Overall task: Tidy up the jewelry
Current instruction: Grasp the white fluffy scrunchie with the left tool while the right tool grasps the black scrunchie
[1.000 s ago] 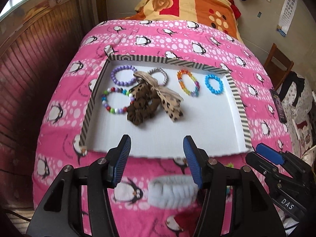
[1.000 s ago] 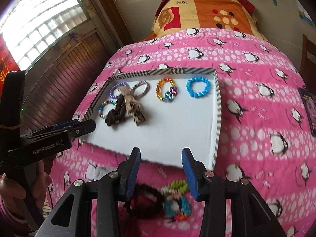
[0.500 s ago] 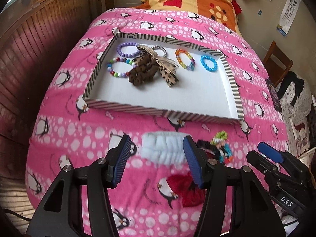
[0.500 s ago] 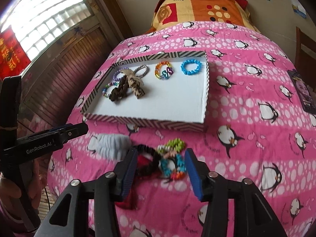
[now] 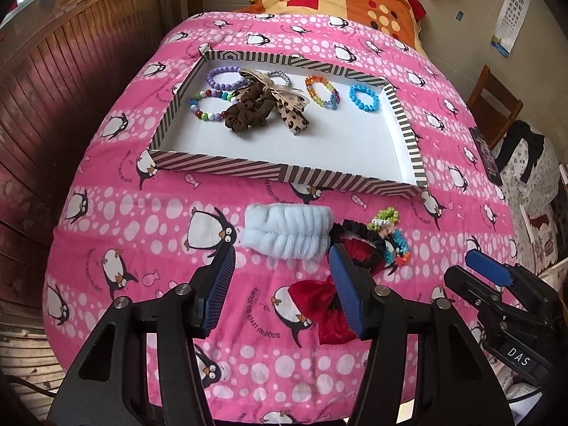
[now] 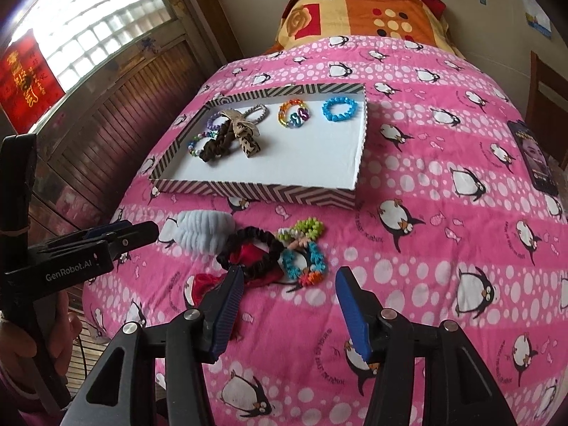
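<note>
While both tools hang over the pink penguin bedspread (image 5: 106,220), the left tongs (image 5: 282,277) stand wide apart and empty, just short of the pale blue fluffy scrunchie (image 5: 287,229). The right tongs (image 6: 289,296) are parted too, nothing between them, right at the pile: black scrunchie (image 6: 254,245), red velvet bow (image 6: 206,284), turquoise bracelet (image 6: 301,257), green bracelet (image 6: 307,229). Further up the bed, the striped tray (image 5: 284,174) holds a brown scrunchie (image 5: 248,113), leopard ribbon bow (image 5: 293,110), purple bracelet (image 5: 223,77), multicoloured bracelet (image 5: 321,90) and blue bracelet (image 5: 364,97) near its far rim.
</note>
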`<state>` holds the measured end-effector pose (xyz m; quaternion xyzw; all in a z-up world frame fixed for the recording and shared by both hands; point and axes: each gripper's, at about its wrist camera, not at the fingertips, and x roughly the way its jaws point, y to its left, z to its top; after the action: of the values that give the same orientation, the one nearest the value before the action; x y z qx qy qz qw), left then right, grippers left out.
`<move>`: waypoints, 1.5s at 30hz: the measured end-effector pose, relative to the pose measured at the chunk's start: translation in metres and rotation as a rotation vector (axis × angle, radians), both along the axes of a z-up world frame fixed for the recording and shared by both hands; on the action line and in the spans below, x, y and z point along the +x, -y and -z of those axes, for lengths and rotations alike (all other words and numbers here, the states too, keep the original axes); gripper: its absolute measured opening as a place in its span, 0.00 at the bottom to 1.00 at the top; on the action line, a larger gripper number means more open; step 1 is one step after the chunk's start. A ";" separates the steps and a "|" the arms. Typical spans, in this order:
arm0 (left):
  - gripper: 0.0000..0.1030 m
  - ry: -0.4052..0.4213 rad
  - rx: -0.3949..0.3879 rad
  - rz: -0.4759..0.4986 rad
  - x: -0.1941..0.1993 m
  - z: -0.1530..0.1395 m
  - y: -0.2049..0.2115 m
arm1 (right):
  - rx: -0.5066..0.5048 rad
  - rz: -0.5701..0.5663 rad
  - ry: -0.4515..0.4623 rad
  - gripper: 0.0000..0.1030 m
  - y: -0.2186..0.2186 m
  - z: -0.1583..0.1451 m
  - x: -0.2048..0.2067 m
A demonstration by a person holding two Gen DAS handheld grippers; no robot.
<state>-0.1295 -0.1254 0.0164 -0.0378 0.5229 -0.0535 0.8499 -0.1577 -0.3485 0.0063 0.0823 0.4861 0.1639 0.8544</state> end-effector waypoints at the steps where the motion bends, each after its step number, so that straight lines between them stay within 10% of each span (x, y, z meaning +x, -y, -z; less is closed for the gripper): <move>1: 0.53 0.003 0.005 0.001 -0.001 0.000 0.000 | 0.000 0.003 -0.001 0.50 0.000 0.000 -0.001; 45: 0.53 -0.057 -0.094 -0.006 -0.008 0.014 -0.026 | -0.032 0.004 -0.058 0.54 -0.009 0.019 -0.013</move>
<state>-0.1373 -0.0997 0.0028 -0.0806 0.5438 -0.0745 0.8320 -0.1706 -0.3393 -0.0131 0.0742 0.5130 0.1521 0.8415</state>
